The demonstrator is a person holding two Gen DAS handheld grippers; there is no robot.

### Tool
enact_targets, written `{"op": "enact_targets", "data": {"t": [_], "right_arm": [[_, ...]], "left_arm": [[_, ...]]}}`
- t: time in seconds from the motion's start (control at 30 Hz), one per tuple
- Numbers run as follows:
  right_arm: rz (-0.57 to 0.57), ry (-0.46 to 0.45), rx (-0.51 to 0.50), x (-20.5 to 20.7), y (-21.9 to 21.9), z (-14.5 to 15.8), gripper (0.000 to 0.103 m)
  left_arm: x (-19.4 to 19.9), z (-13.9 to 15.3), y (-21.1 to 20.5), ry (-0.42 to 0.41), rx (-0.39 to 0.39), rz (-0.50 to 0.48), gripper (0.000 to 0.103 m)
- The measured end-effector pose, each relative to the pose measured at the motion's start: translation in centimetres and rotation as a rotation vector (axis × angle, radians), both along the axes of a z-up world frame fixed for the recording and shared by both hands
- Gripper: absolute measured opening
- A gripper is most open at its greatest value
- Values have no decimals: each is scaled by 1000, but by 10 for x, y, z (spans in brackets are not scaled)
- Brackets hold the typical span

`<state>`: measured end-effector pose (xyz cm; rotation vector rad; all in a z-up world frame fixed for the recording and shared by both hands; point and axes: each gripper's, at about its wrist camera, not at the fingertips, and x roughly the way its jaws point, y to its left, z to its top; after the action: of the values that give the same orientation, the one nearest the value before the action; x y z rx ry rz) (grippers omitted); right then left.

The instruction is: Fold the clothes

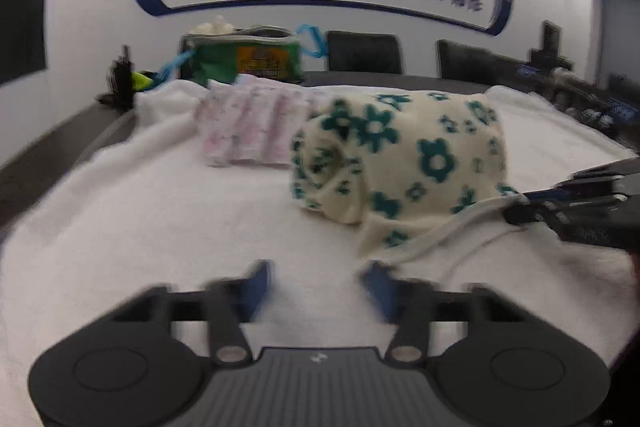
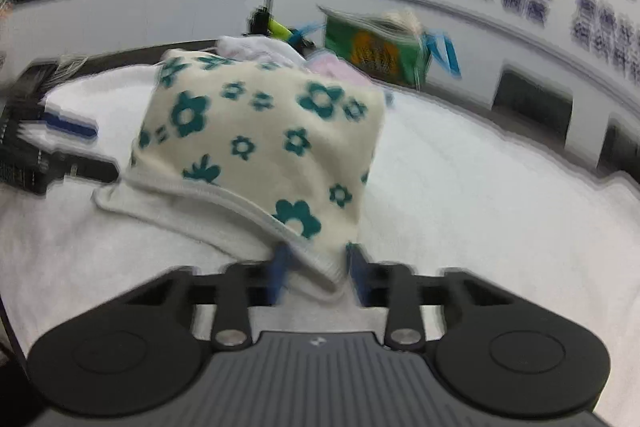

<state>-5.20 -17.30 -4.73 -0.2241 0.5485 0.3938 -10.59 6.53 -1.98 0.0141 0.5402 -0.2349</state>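
Presently, a cream fleece garment with teal flowers (image 1: pixel 400 155) is observed lying in a rolled, partly folded bundle on the white towel-covered table (image 1: pixel 140 219), just in front of a folded pink printed garment (image 1: pixel 256 131). The left gripper (image 1: pixel 316 287) is seen with its blue pads apart over bare towel, nothing between them and the garment's hem just beside its right finger. The right gripper (image 2: pixel 318 273) is seen with the white-edged hem between its fingers; a gap shows beside the cloth, so a firm pinch is not confirmed. The fold is judged incomplete, at the hem-seizing stage. The next move is judged to require both near corners secured before the hem is carried over the bundle.
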Motion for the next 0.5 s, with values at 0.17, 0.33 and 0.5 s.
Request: {"op": "enact_targets", "data": {"t": [0.17,0.33,0.5], "right_arm": [[-37,-138,41,-24,-3,33,3],[-9,-493,-20,-77,-3,133,2],[61,-813,-48,-136,1,252,2]], "left_arm": [[-3,12,-1,-43,-72,19,0],[-31,120,6,-390,-55,18,0],[-78,253,-1,-732,24,-33,0]]}}
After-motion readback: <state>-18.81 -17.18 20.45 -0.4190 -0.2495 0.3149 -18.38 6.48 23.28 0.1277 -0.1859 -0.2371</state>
